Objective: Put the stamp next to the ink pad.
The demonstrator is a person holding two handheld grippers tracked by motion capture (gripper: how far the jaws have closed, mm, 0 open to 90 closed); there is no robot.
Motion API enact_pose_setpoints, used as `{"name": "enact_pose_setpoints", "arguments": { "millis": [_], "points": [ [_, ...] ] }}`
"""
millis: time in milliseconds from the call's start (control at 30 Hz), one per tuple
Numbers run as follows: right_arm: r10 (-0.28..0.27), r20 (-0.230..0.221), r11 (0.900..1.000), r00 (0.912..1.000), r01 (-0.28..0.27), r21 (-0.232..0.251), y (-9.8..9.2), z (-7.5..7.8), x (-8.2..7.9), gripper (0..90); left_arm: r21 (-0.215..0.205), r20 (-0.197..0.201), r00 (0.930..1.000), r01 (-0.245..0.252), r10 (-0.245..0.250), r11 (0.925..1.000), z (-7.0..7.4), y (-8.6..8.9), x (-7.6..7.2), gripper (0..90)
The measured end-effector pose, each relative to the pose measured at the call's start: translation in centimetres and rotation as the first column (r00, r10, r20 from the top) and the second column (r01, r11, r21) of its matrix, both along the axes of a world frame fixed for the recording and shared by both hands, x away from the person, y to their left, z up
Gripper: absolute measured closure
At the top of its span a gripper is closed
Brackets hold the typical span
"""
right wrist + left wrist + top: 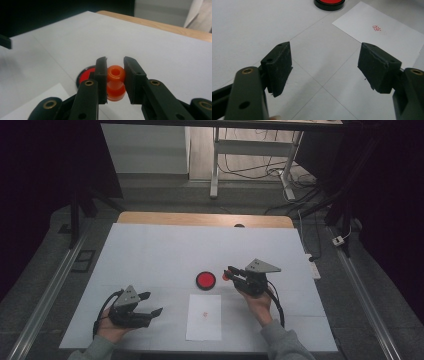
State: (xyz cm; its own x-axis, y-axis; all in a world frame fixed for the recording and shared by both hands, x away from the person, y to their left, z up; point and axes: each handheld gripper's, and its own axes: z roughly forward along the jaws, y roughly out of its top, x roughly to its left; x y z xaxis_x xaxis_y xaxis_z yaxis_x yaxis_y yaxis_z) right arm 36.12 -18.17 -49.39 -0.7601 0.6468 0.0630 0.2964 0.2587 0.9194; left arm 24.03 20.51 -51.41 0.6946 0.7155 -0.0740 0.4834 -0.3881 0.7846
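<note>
The right gripper [115, 80] had its fingers [101, 75] pinching an orange stamp [115, 83], a glossy, waisted plastic piece with a round hole in its upper end. In the high view that right gripper hung over the worktop [150, 250] just beside the ink pad [205, 280], a shallow round black dish with a flat red face. Near it, toward the person, lay a thin white sheet of paper [204, 317], square-cornered, with a small red mark printed on it. The left gripper [151, 304] sat well apart at the near left, its blocky matte black fingers [277, 67] spread wide with nothing between them. The pale, smooth worktop lay bare toward its far wooden edge [205, 219].
</note>
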Motion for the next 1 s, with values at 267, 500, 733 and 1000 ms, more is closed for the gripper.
{"name": "enact_pose_setpoints", "arguments": {
  "millis": [267,500,733,1000],
  "points": [
    [-0.028,-0.018,0.998,0.9994,0.027,-0.052,-0.1,-1.0,1.3,72.4,0.001,-0.005,1.0000,-0.001,0.001,1.0000,-0.1,0.0,0.1,27.4],
    [-0.042,-0.048,0.995,0.9980,0.038,-0.087,0.1,-2.0,2.2,72.3,0.005,-0.006,1.0000,-0.002,0.002,1.0000,-0.1,-0.1,0.1,27.4],
    [-0.042,-0.061,0.994,0.9973,0.035,-0.099,0.6,-2.6,2.7,72.3,0.004,-0.009,1.0000,-0.002,0.002,1.0000,-0.2,0.0,0.1,27.4],
    [-0.032,-0.076,0.994,0.9966,0.024,-0.107,1.4,-2.6,3.3,72.3,0.013,-0.013,0.9999,0.004,-0.004,0.9999,-0.3,-0.2,0.2,27.3]
  ]
}}
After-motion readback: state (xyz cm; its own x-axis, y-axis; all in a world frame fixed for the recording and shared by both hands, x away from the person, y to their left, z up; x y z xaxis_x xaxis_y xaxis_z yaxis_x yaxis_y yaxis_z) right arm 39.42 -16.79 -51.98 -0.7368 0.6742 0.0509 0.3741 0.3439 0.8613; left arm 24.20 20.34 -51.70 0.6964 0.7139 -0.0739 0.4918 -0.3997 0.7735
